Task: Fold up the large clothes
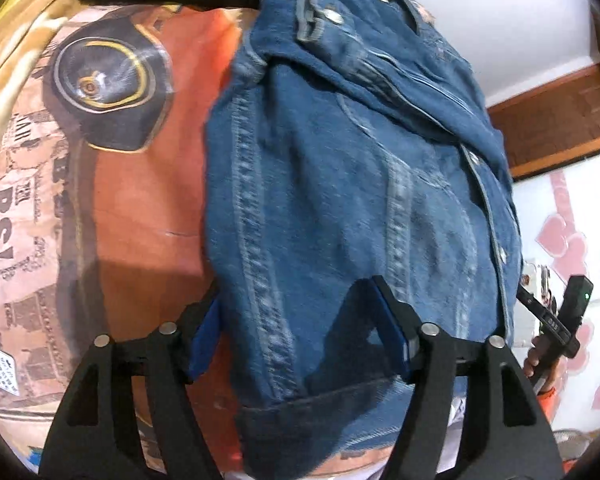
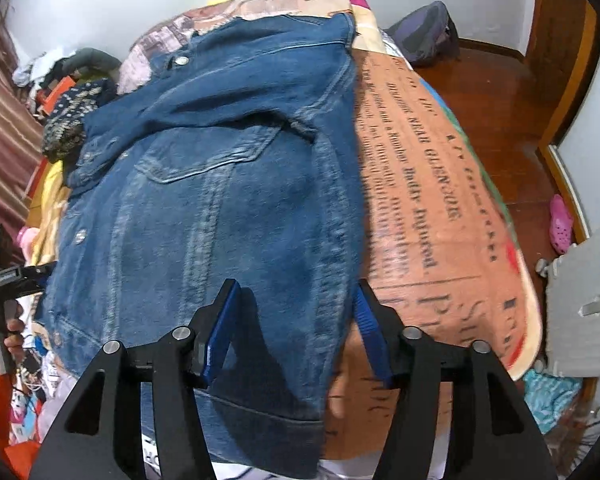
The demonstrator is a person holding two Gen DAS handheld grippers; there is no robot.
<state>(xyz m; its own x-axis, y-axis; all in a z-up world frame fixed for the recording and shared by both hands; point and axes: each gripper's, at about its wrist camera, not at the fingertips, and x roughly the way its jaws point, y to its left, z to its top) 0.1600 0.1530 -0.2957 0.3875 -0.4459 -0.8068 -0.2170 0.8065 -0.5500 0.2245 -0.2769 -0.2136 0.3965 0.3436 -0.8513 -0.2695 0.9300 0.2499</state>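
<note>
denim jacket hem between spread fingers

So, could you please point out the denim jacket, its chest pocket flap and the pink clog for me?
denim jacket [image 1: 340,200], left wrist view, on its front panel.
chest pocket flap [image 2: 216,156], right wrist view, middle of the flap.
pink clog [image 2: 561,222], right wrist view, on its top, on the wooden floor.

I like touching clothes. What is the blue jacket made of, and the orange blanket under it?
The jacket looks like denim: faded blue weave, raised double seams, metal snap buttons. The blanket seems soft printed fleece or plush, matte with newspaper-style lettering; the exact fibre is unclear.
</note>
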